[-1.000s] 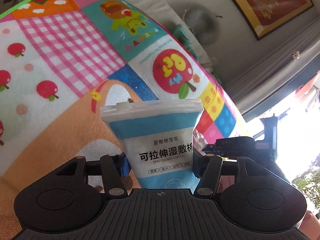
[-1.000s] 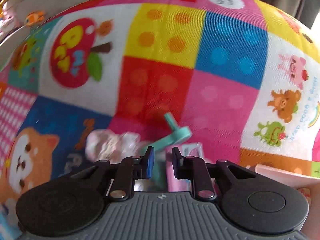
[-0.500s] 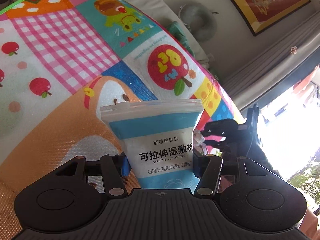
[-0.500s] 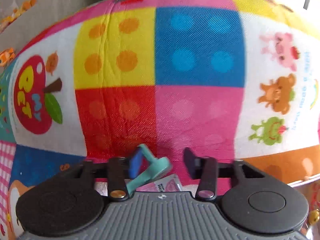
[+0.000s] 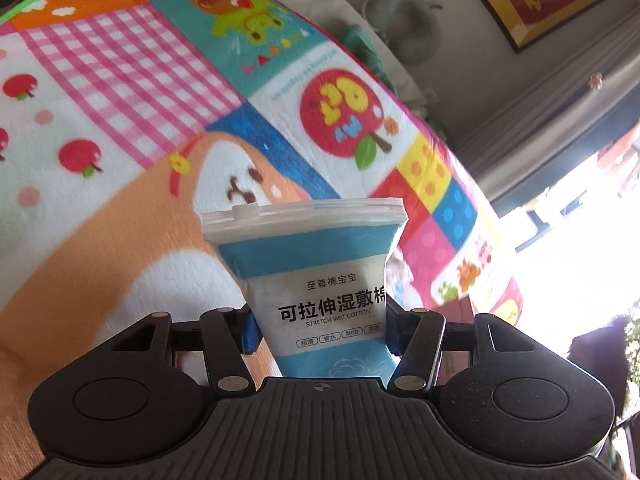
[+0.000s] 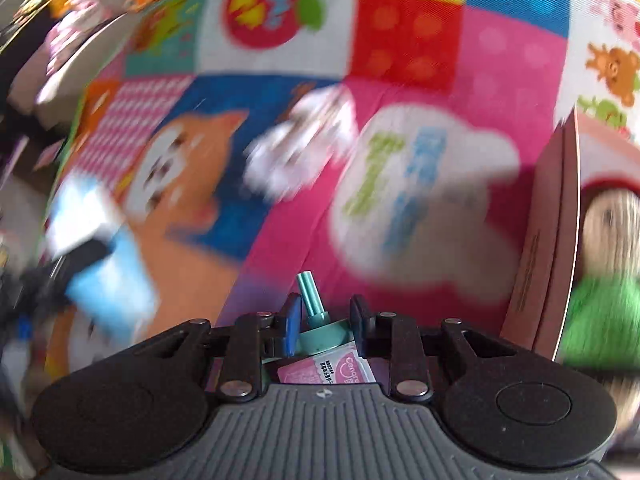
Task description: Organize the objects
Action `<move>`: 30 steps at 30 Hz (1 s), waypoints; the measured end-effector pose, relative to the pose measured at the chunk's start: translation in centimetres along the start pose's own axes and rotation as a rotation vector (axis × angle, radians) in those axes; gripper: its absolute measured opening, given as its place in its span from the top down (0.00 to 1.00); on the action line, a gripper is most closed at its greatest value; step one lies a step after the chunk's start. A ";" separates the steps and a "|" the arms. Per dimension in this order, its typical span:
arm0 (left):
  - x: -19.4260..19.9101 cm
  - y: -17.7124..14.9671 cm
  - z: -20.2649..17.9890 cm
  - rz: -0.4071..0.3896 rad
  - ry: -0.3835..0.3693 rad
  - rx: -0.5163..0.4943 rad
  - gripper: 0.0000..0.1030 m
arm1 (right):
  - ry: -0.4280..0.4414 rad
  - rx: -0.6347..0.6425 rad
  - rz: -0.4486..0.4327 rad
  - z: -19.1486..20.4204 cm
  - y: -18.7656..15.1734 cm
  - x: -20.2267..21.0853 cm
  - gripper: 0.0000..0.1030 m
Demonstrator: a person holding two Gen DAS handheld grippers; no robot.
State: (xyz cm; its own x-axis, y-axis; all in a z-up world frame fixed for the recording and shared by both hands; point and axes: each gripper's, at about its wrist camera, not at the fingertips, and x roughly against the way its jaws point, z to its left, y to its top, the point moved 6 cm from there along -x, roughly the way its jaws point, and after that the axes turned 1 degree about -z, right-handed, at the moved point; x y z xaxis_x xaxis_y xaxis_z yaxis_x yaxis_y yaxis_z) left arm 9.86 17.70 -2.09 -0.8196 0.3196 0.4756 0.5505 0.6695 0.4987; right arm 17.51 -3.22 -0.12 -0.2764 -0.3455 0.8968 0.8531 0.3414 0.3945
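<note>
Above a patchwork cartoon play mat [image 5: 120,92], the left gripper [image 5: 318,322] clamps an upright blue-and-white pouch of stretch wet cotton [image 5: 316,276], while the right gripper [image 6: 325,322] pinches a teal-capped pink bottle [image 6: 326,354] beside a pink box [image 6: 544,248].

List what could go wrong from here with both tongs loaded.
The right tongs pinch only the teal pump cap of the pink-labelled bottle; its view is motion-blurred, so a fast swing may twist it loose. The left tongs squeeze the soft cotton-pad pouch low down, so it could buckle or slide out.
</note>
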 end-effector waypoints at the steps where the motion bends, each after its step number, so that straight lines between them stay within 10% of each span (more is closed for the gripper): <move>1: -0.1 -0.5 -0.3 0.016 -0.002 -0.008 0.41 | 0.006 0.035 -0.003 0.8 -1.8 0.8 0.75; 4: -0.3 -2.0 -1.5 0.067 -0.018 -0.037 0.41 | -0.024 0.168 -0.066 1.8 -6.5 3.4 0.71; 7: -0.3 -3.6 -3.0 0.111 -0.026 -0.098 0.41 | -0.086 0.279 -0.166 2.1 -11.0 6.2 0.27; 12: 0.3 -6.3 -5.8 0.172 -0.029 -0.240 0.41 | -0.166 0.360 -0.228 0.6 -15.3 7.9 0.26; 20: 4.7 -9.5 -9.1 0.190 -0.007 -0.445 0.41 | -0.529 0.244 -0.392 -6.6 -18.2 9.3 0.25; 30: 8.1 -7.9 -8.7 0.105 0.170 -0.479 0.41 | -0.069 0.233 -0.538 1.5 -16.6 8.9 0.25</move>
State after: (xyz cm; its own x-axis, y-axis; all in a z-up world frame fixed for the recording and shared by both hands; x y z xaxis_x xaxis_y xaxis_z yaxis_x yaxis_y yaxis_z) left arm 0.27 9.21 4.13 -0.7406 0.2288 0.6317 0.6719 0.2452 0.6989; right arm 0.25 -10.66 1.57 -0.6785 -0.4681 0.5661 0.4671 0.3199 0.8243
